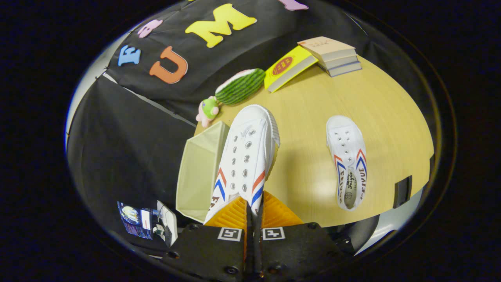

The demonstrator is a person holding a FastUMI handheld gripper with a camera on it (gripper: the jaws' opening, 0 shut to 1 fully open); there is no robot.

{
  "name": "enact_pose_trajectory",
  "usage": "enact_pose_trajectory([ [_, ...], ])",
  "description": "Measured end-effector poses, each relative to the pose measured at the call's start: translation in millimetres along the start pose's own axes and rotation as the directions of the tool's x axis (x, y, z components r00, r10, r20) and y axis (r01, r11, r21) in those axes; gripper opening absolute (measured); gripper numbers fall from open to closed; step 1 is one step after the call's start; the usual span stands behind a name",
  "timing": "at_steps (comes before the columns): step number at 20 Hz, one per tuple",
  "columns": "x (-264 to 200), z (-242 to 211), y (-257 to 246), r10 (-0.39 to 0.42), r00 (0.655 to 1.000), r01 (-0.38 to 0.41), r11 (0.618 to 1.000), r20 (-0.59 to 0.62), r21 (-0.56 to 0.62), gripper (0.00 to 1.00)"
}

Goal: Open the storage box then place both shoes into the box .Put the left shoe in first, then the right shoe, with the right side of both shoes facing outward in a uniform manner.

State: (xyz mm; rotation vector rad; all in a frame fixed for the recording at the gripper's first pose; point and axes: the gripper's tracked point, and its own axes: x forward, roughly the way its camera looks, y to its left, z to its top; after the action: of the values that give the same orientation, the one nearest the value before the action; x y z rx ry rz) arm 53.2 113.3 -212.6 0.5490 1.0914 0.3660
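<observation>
Your gripper (pixel 253 207) is clenched on the held shoe (pixel 246 156): both fingers (pixel 235 215) press together on the side wall at its heel end, with hardly any gap between them. The shoe runs straight ahead from the fingertips, toe farthest away, eyelets facing up, and it looks lifted off the table (pixel 375 102), throwing a shadow just to its right. To the left of the held shoe, touching it in your view, sits the box (pixel 199 172), open-topped and pale, at the table's left edge. The other shoe (pixel 347 160) lies flat on the table well to the right of your fingers, toe pointing away, opening up. Beyond the held shoe's toe lie a green plush (pixel 240 86) and a small toy (pixel 207 110); farther off to the right, a yellow book (pixel 287 66) leans against a stack of books (pixel 332 55).
</observation>
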Motion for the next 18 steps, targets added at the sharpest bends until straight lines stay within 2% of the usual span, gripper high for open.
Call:
enact_pose_trajectory([
  [4,-18.2,4.2,64.2,0.000,1.000,0.002,0.996,0.022,-0.087,0.06],
  [7,-6.6,3.7,113.3,0.025,0.999,-0.022,0.992,0.022,-0.124,0.06],
  [11,36.3,0.4,156.3,0.050,0.999,-0.051,0.995,-0.015,-0.084,0.06],
  [18,126.9,-25.5,168.5,0.014,0.992,-0.015,1.000,-0.124,-0.009,0.06],
])
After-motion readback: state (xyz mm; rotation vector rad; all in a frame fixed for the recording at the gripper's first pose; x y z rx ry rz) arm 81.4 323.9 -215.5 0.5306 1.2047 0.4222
